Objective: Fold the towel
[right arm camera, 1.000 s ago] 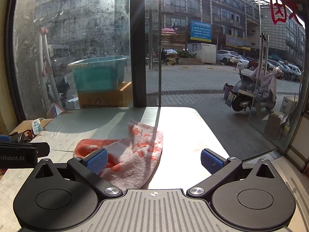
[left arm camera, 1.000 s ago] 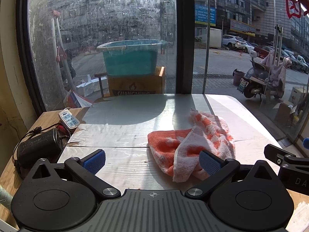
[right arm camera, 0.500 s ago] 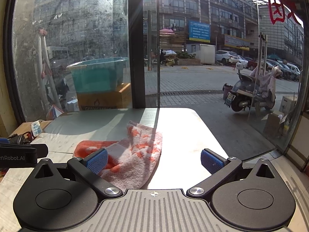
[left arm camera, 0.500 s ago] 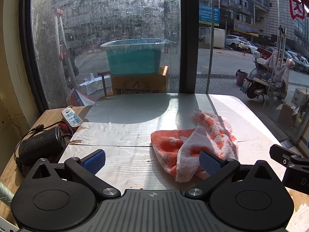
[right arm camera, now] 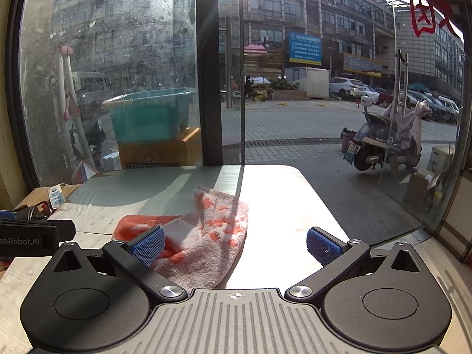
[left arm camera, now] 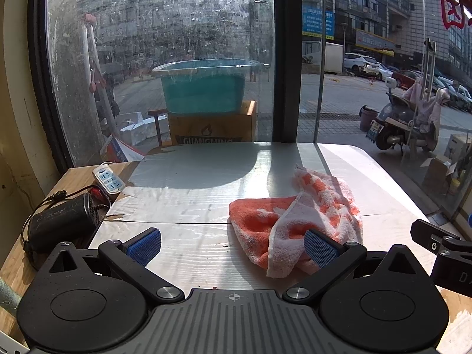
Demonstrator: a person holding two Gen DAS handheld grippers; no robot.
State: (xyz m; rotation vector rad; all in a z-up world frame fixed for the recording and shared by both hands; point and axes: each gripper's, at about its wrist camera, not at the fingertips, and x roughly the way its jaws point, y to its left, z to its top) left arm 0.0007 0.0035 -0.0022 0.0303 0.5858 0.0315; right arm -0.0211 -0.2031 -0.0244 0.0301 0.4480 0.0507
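Both my grippers — left gripper (left arm camera: 232, 248) and right gripper (right arm camera: 235, 246) — hover jaws wide, empty. Towel (left arm camera: 298, 218) lies crumpled toward the table's (left arm camera: 191, 177) right edge — nothing folded; next, pinch two corners and spread.

Towel (left arm camera: 298, 221): looped terry cloth, matt and nubbly, crumpled ahead of both grippers. Table (left arm camera: 206, 177) beneath it: pale sheet with a fine ridged grain, glossy where sun strikes. Left gripper (left arm camera: 233, 246) and right gripper (right arm camera: 234, 244): matt black finely speckled plastic with bright metal pivot screws; pads (left arm camera: 144, 246) of blue cross-hatched rubbery texture. Left of the left gripper: bare wood bench edge (left arm camera: 73, 177), matt black adapter (left arm camera: 59, 221), smooth white plastic power strip (left arm camera: 107, 178).
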